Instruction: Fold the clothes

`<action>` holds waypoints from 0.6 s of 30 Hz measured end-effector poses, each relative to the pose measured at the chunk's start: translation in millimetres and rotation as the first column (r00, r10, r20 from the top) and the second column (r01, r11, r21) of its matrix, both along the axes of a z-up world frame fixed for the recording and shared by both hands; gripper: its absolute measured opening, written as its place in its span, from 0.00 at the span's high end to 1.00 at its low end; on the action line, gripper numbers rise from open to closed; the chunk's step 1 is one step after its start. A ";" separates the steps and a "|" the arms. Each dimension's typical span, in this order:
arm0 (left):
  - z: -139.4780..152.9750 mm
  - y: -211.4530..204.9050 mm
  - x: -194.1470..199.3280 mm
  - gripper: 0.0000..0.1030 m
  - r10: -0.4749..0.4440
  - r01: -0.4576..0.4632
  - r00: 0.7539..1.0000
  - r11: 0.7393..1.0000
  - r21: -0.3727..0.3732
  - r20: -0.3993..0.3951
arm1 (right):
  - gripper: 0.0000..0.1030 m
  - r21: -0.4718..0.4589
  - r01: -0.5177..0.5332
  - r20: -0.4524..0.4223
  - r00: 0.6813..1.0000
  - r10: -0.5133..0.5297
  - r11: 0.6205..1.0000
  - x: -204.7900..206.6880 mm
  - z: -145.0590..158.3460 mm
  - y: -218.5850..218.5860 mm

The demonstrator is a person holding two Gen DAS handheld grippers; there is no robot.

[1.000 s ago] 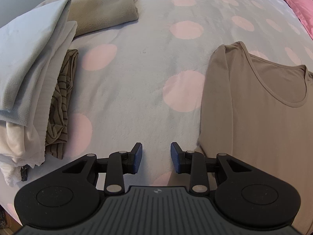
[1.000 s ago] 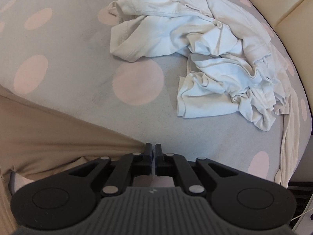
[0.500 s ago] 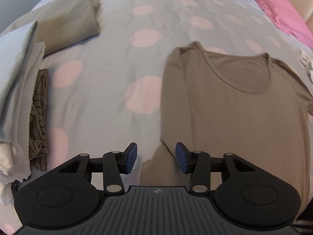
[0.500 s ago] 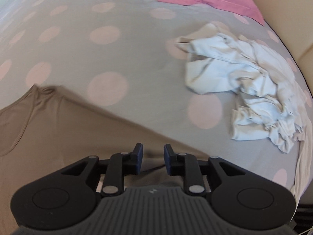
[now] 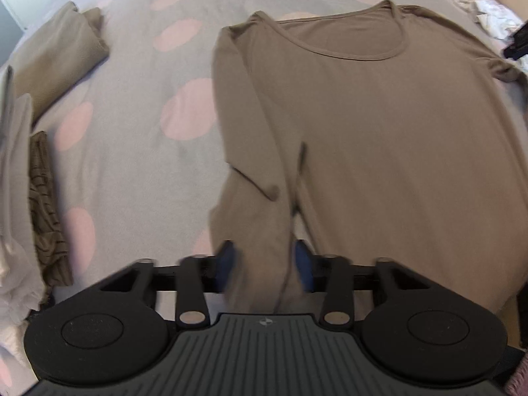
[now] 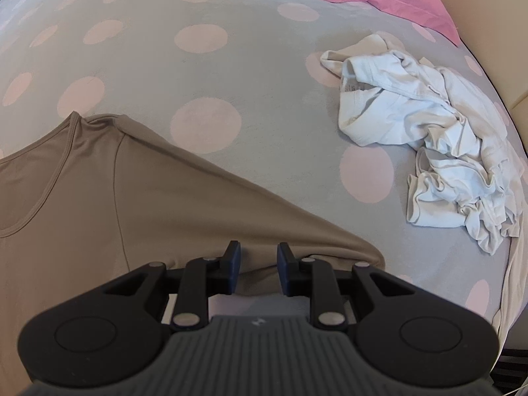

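At the bottom of the left wrist view, the left gripper [image 5: 262, 264] had just been closing, its jaws around the sleeve of the taupe shirt [image 5: 379, 132]. The right gripper [image 6: 258, 269] stood parted over the other sleeve, gripping nothing. The shirt lay flat at centre frame on the spotted bed [image 6: 204, 76]; farther, at right, sat crumpled white clothes [image 6: 435, 142].

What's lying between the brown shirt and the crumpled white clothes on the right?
Nothing: in the right wrist view, only bare dotted bedspread separates the brown shirt from the crumpled white clothes.
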State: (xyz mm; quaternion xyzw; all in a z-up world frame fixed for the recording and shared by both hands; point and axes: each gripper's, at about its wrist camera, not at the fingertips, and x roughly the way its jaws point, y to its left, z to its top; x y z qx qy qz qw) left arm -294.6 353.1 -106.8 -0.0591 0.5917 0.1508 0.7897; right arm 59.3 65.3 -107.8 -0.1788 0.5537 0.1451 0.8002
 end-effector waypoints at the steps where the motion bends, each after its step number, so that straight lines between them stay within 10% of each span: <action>1: 0.3 3.6 1.0 0.87 0.025 -0.025 1.000 1.000 0.001 -0.001 | 0.74 -0.004 -0.001 0.000 1.000 0.001 1.000 0.4 0.8 -2.0; 9: 21.5 34.8 2.3 1.00 0.214 -0.217 0.972 0.976 0.025 0.100 | 0.68 -0.010 0.070 0.015 0.997 -0.070 0.997 11.9 13.5 -35.9; 18: 67.1 84.0 5.4 1.00 0.402 -0.430 0.876 0.901 0.052 0.265 | 0.68 0.017 0.157 0.001 0.988 -0.157 0.987 23.2 14.9 -54.4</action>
